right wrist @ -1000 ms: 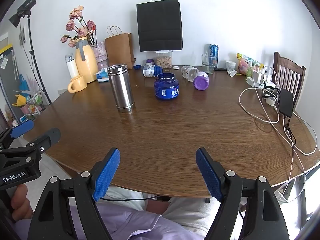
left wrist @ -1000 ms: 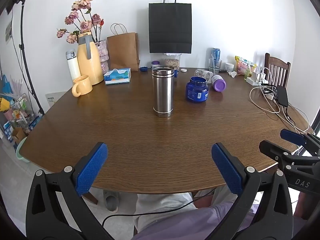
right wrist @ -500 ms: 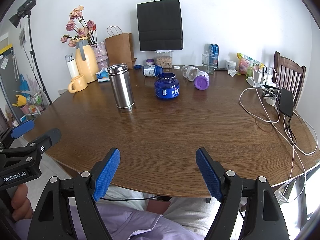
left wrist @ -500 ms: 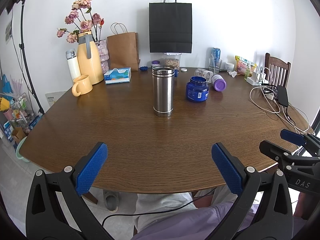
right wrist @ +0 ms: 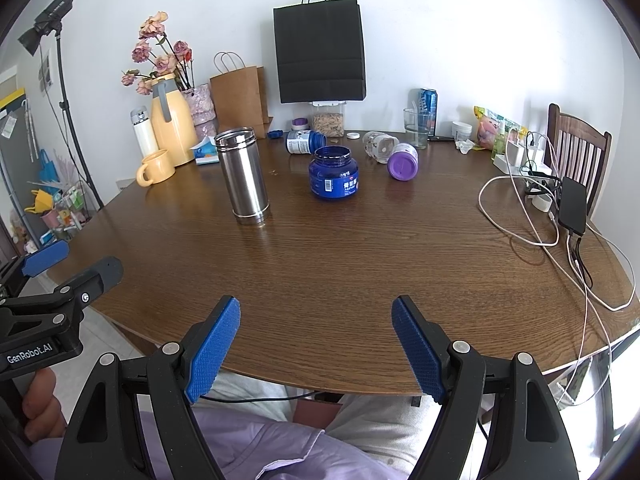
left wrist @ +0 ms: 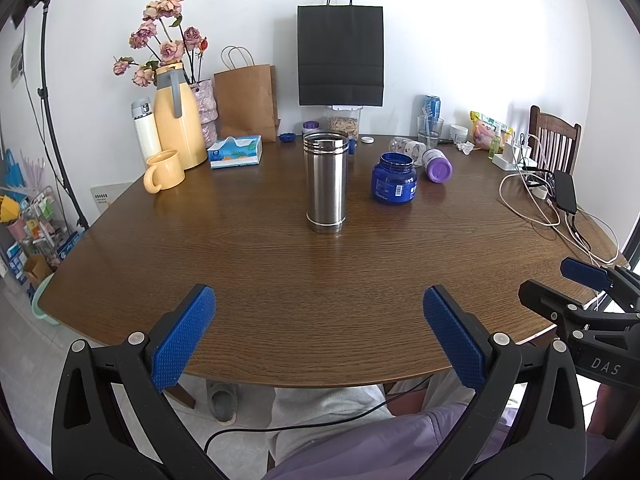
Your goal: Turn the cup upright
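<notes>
- While both tools hang back over the near edge of the wooden counter (left wrist: pixel 280 280), the steel cup (left wrist: pixel 325 182) stands upright on its base near the middle of the top, open mouth up, touched by nothing.
- Left hand-held gripper (left wrist: pixel 316 336): released, its blue pads spread wide with only bare wood between them; the cup is well ahead of it, roughly on its centre line.
- Right hand-held gripper (right wrist: pixel 316 350): likewise released and holding nothing; from its camera the cup (right wrist: pixel 242 176) sits ahead and off to the left.
- Each tool shows at the edge of the other's view, the right one low at the right of the left camera, the left one low at the left of the right camera.
- Just right of the cup stands a blue jar (left wrist: pixel 394 178), lid off, and beyond that a purple-capped bottle (left wrist: pixel 436 164) lies on its side.
- Farther left at the back are a yellow mug (left wrist: pixel 164 170), a yellow thermos jug (left wrist: pixel 176 120) and a tissue box (left wrist: pixel 235 152).
- White cables (left wrist: pixel 532 200) trail across the right side of the top.
</notes>
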